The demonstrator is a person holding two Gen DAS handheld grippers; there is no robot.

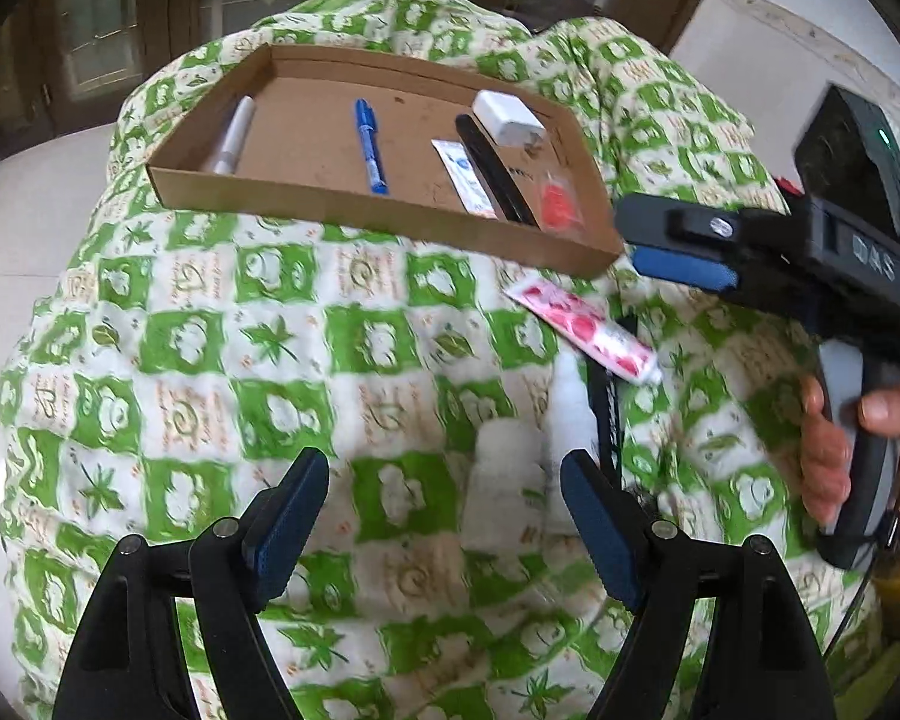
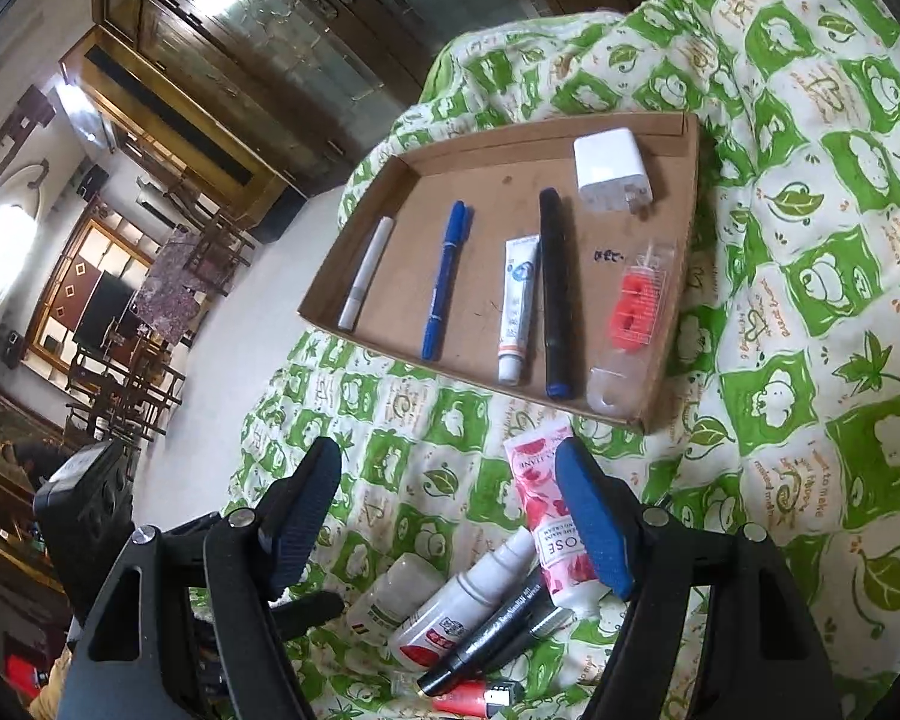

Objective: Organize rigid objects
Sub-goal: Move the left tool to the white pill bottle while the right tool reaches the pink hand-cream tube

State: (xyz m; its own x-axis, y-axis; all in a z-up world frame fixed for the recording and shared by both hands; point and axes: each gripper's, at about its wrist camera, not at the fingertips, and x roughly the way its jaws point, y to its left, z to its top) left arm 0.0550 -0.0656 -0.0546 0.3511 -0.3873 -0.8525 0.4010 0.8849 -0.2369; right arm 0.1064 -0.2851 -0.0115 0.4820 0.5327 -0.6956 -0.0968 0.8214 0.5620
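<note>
A shallow cardboard tray (image 2: 669,324) is lying on a green-and-white patterned cloth (image 2: 810,240), and inside it a white pen (image 2: 366,267), a blue pen (image 2: 444,282), a small white tube (image 2: 519,312), a black marker (image 2: 555,294), a clear pack with red pieces (image 2: 633,312) and a white charger (image 2: 612,171) are sitting side by side, apart from one another. Just outside the tray's near edge, a pink rose-print tube (image 2: 540,498) is lying on the cloth, with a white spray bottle (image 2: 468,594), a small white bottle (image 2: 390,594), a black pen (image 2: 498,630) and a red lighter (image 2: 468,705) crowding together below it. The right hand-held gripper (image 2: 450,516) is hovering over this pile with its jaws spread apart and holding nothing, one blue pad overlapping the rose tube in view. The left hand-held gripper (image 1: 444,528) is also hanging wide apart and empty above the blurred white bottles (image 1: 510,480).
</note>
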